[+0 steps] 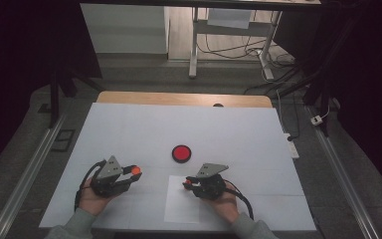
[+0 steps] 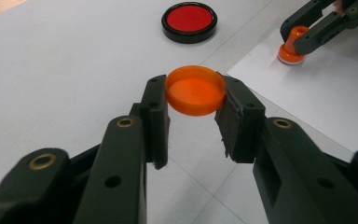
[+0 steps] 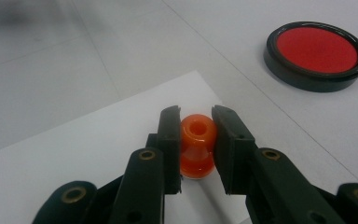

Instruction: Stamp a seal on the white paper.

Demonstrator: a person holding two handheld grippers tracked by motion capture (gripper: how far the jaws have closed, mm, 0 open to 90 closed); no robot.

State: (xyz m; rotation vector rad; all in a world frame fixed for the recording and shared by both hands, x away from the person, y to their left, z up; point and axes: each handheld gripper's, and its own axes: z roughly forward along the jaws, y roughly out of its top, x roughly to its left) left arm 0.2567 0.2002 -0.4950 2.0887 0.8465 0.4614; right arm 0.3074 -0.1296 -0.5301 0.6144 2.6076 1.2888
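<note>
Left gripper view: left gripper (image 2: 195,109) clamped on orange cap (image 2: 195,90), held off white tabletop (image 2: 51,70) near its front edge. Right gripper (image 3: 195,135) clamped on orange stamp (image 3: 196,147), base apparently touching paper sheet (image 3: 74,149) at front edge. Red ink pad (image 1: 181,153) mid-tabletop, between the 2 grippers, farther back.

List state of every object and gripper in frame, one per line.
Round black ink pad with red centre: uncovered, flat on the table.
Orange plastic cap: off the pad, clamped edge to edge, held above the table.
Orange plastic stamp: upright, base on the white paper sheet.
Left gripper: shut on the cap.
Right gripper: shut on the stamp.
</note>
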